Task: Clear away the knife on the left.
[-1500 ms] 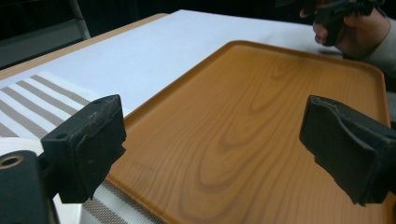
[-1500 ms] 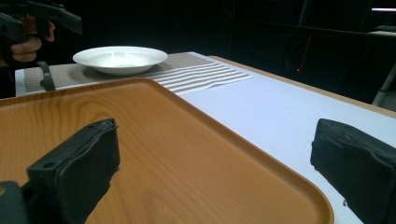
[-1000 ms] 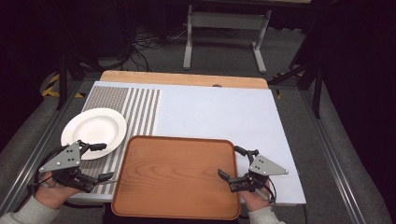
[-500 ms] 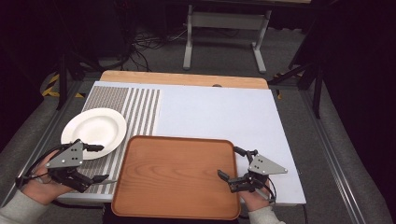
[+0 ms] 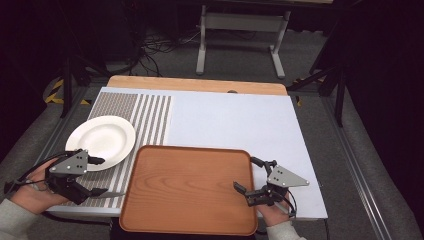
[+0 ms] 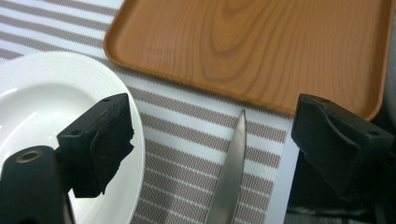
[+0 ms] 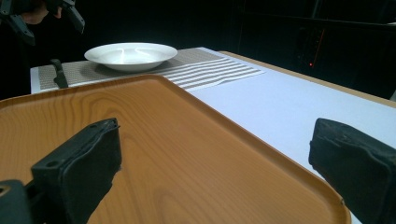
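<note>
Our left claw [image 6: 205, 140] hangs spread over the knife [image 6: 231, 177], blade running lengthwise between its jaws.

Dark room, grey metal stand [image 5: 243, 37]

Tray [image 5: 190, 187]: orange-brown with visible wood grain. Plate [image 5: 102, 140]: plain glossy white. Placemat [image 5: 150, 117]: alternating grey-brown and white stripes, fine-woven solid grey-brown at its far left portion. Knife [image 6: 231, 177]: bright silver blade. Counter [image 5: 235, 122]: pale blue-white sheet over a light wooden edge. Left gripper [image 5: 100, 176] and right gripper [image 5: 245, 175]: black with grey plates.
</note>
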`<state>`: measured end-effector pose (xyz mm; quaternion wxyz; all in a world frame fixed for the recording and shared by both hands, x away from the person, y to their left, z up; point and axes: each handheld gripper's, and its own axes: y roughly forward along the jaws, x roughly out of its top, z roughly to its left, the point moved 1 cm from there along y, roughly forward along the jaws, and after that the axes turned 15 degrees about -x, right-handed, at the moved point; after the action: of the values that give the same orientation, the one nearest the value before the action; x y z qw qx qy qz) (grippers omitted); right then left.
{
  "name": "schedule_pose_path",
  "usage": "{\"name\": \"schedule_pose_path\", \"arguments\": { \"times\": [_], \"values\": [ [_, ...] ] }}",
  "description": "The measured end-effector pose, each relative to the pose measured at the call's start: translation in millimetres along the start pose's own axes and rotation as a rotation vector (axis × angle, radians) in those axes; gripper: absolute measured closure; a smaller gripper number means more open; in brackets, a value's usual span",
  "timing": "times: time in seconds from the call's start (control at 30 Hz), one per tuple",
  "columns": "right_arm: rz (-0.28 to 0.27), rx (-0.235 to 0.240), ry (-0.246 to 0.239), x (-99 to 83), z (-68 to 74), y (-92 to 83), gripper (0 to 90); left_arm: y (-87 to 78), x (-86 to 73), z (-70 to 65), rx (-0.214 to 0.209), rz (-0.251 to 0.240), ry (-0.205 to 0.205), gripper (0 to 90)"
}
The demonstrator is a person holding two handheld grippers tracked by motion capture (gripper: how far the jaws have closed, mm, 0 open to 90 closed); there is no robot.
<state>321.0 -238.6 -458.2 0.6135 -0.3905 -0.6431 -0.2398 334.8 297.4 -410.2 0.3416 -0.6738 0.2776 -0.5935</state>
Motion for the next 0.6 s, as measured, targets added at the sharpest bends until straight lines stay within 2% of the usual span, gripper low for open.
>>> {"name": "schedule_pose_path", "arguments": {
  "times": [0.07, 0.1, 0.13, 0.3, 0.43, 0.5, 0.57, 0.6],
  "values": [
    [0.000, 0.000, 0.000, 0.1, -0.1, 0.0, 3.0, -1.0, -2.1, 0.8, -0.006, 0.045, 0.000, 14.9],
    [0.000, 0.000, -0.001, 0.1, -0.1, 0.0, 3.0, -1.0, -2.1, 0.8, -0.006, 0.045, 0.000, 15.4],
    [-0.001, 0.000, -0.001, 0.2, -0.3, -0.1, 3.0, -1.3, -4.1, 2.1, -0.011, 0.071, -0.008, 15.7],
    [-0.003, -0.003, 0.001, 0.6, -1.3, -0.9, 3.0, -1.1, -10.3, 4.3, -0.035, 0.119, -0.019, 15.5],
    [-0.007, -0.006, 0.001, 1.1, -2.6, -1.8, 3.0, -0.8, -15.5, 6.2, -0.050, 0.166, -0.053, 16.1],
    [-0.007, -0.007, 0.000, 1.2, -2.9, -2.2, 3.0, 0.3, -17.5, 7.3, -0.047, 0.192, -0.041, 17.2],
    [-0.007, -0.006, 0.000, 1.1, -2.9, -2.4, 3.0, 1.2, -19.0, 8.0, -0.042, 0.243, -0.028, 18.9],
    [-0.006, -0.006, -0.001, 1.1, -2.9, -2.5, 3.0, 1.2, -19.0, 8.0, -0.042, 0.243, -0.028, 20.6]
  ]
}}
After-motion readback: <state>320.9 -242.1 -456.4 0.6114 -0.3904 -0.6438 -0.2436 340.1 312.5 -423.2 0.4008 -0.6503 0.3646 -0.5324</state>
